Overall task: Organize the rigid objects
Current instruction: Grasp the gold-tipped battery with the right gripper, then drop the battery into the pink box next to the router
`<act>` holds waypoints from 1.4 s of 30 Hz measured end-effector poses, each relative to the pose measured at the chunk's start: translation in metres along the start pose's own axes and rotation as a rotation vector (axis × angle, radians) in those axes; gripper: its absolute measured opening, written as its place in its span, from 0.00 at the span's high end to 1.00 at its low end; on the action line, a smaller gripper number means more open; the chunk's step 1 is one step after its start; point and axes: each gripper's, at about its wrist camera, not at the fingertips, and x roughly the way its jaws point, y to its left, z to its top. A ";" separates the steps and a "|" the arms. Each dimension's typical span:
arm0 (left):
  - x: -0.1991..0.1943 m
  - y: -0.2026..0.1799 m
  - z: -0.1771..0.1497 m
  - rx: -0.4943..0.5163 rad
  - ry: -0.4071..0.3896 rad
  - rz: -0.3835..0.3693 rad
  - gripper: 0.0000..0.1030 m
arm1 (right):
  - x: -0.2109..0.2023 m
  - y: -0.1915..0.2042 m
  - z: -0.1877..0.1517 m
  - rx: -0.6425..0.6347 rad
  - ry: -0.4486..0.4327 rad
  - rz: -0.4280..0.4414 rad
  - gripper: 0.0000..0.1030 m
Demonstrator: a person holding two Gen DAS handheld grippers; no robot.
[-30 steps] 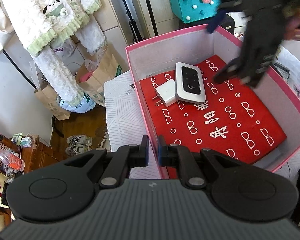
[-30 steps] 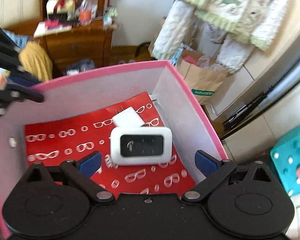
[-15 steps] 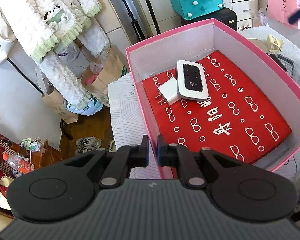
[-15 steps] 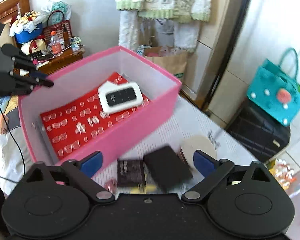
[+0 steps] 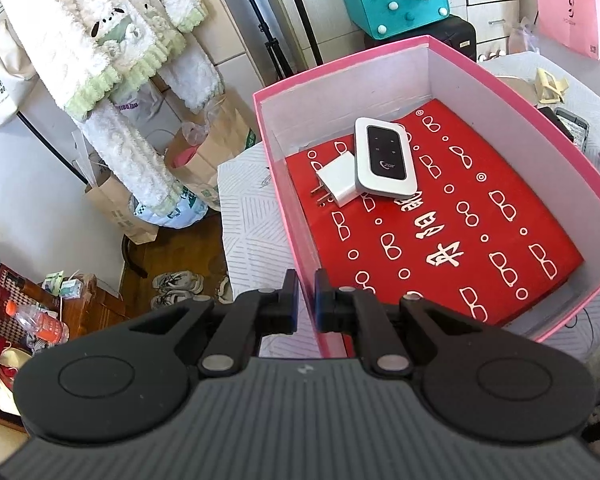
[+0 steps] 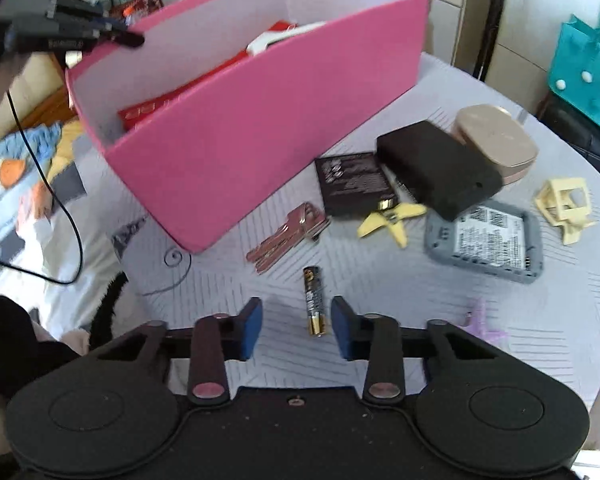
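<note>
Closing over the desk (image 6: 380, 280), the right hand-held gripper (image 6: 296, 326) points down at a small black-and-gold battery (image 6: 314, 300); the battery lies flat on the pale patterned cloth between the two blue pads (image 6: 250, 330), not yet touched by either; left hand-held gripper (image 5: 306, 296) has its jaws together with nothing between them, poised at the near corner of the pink box (image 5: 572, 152) (also seen from the right wrist, at the box's far rim); inside the box a red sheet printed with white spectacles covers the floor; on it, near the far left corner, a white pocket router (image 5: 384, 156) with a dark face lies flat, and a white plug adapter (image 5: 338, 184) lies just beside it, touching its left edge, prongs pointing toward the box's left wall; outside the box on the desk: a bunch of pinkish keys (image 6: 288, 236) just beside the pink wall; a flat black battery pack (image 6: 354, 184) with printed label; a thicker black block (image 6: 436, 168) overlapping it and leaning on a beige oval case (image 6: 496, 140); a yellow plastic piece (image 6: 392, 218) below the pack; a grey-framed device (image 6: 488, 240) face down with a label; a cream clip (image 6: 564, 204) further right; a pale purple star-shaped bit (image 6: 486, 326) near the right pad.
</note>
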 end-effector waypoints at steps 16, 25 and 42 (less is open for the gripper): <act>0.002 0.001 -0.001 -0.017 -0.027 0.000 0.93 | -0.051 0.005 0.047 -0.026 -0.199 -0.147 0.89; -0.003 0.005 -0.001 -0.021 -0.053 -0.017 0.94 | -0.048 0.028 0.128 -0.146 -0.282 -0.080 0.89; -0.007 0.006 0.004 0.004 -0.061 -0.015 0.95 | 0.043 0.015 0.193 -0.165 -0.085 -0.196 0.71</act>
